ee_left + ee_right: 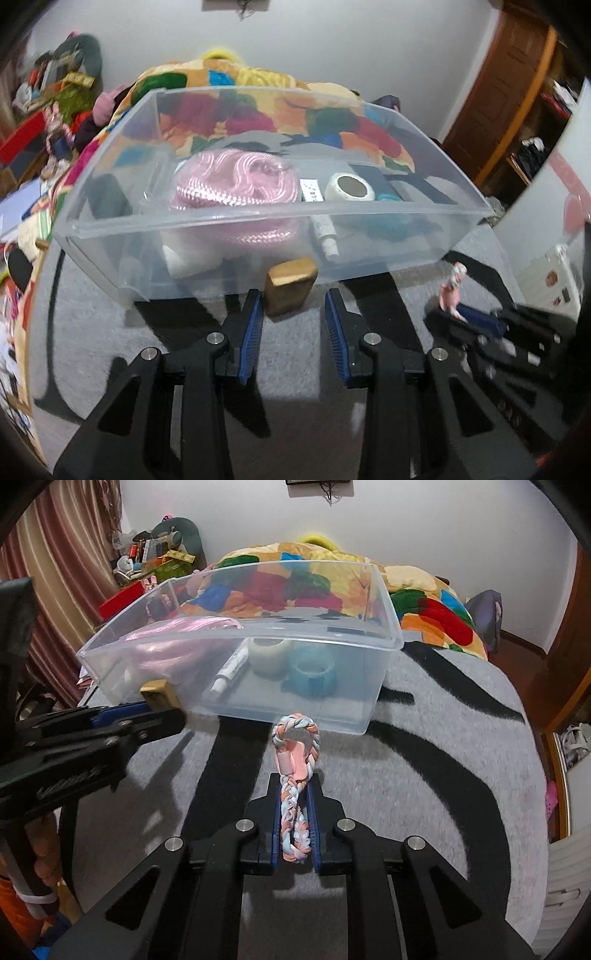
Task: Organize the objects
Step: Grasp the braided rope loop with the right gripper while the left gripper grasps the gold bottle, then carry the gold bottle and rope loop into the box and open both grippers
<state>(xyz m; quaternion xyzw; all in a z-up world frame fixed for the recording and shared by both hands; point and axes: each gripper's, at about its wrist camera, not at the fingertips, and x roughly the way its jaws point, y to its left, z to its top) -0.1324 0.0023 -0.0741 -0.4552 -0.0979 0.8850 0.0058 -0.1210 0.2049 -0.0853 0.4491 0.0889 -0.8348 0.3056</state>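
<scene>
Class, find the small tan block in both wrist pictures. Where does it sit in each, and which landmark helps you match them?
Left wrist view: the small tan rectangular block sits at centre, just ahead of the open left hand-held gripper.
Right wrist view: it sits at left of centre.
Shared landmark: the clear plastic storage bin, whose near wall the block stands against.

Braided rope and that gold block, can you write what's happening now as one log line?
right gripper: shut on braided rope | left gripper: open, at gold block | clear bin: tape rolls, pen, pink cord inside
</scene>
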